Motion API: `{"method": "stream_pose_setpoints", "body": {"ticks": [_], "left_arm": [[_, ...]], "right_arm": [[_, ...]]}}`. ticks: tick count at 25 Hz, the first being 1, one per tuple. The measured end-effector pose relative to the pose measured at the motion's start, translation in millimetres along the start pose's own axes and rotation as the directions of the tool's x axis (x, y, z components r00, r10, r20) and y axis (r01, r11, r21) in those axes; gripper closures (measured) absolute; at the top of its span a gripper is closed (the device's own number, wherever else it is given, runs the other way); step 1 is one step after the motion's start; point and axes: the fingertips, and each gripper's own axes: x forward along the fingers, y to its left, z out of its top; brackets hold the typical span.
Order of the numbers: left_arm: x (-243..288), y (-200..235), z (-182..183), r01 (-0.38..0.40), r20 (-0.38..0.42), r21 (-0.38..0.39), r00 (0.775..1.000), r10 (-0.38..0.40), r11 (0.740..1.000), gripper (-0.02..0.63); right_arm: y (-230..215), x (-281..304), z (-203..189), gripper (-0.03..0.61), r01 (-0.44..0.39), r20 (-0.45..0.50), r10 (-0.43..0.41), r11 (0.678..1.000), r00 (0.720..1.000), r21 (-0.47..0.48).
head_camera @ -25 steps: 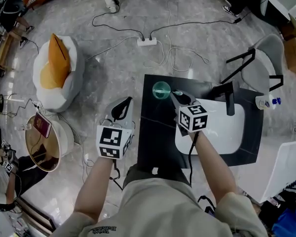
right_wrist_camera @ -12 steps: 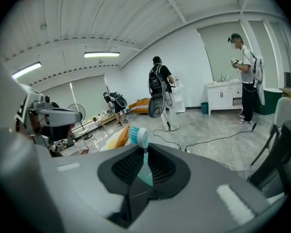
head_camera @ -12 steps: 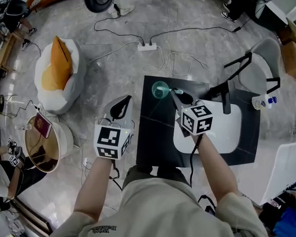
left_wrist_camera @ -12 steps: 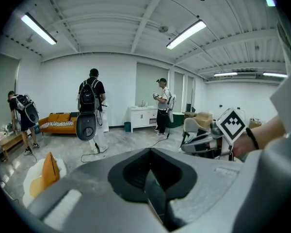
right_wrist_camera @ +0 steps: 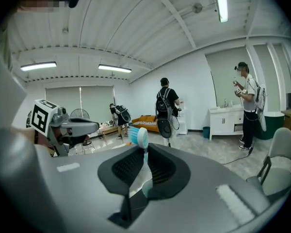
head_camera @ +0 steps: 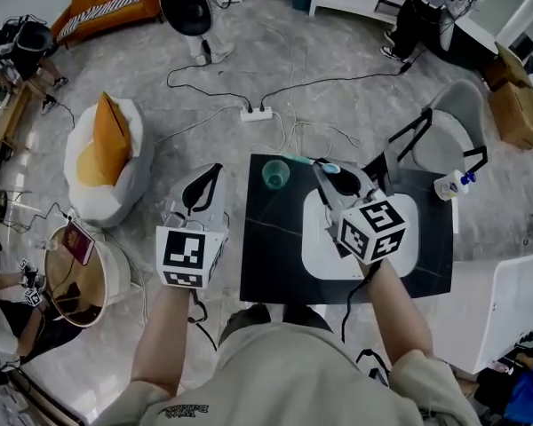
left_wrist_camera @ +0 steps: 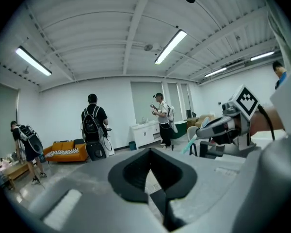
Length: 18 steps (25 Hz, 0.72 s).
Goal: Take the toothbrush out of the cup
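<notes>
Toothbrush [right_wrist_camera: 139,136] is out, pinched in my right tongs [right_wrist_camera: 144,155], jaws just closed on it, bristle head poking past the tips, cup [head_camera: 276,174] off to their left. Right forearm stretched forward, tongs nearly level. Left tongs [left_wrist_camera: 152,171] alongside, pressed together, empty.

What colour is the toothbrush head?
The toothbrush head is light blue and pale teal; the right gripper view shows it best.
</notes>
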Motion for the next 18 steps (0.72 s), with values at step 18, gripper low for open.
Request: {"method": "stream_pose_setpoints", "body": {"ticks": [18], "left_arm": [[-71,-21,92,-0.017,0.178,0.053,0.984,0.007,0.998,0.612]], "right_arm": [[59,-123,93,0.551,-0.031,0.169,0.051,0.992,0.984,-0.121]]}}
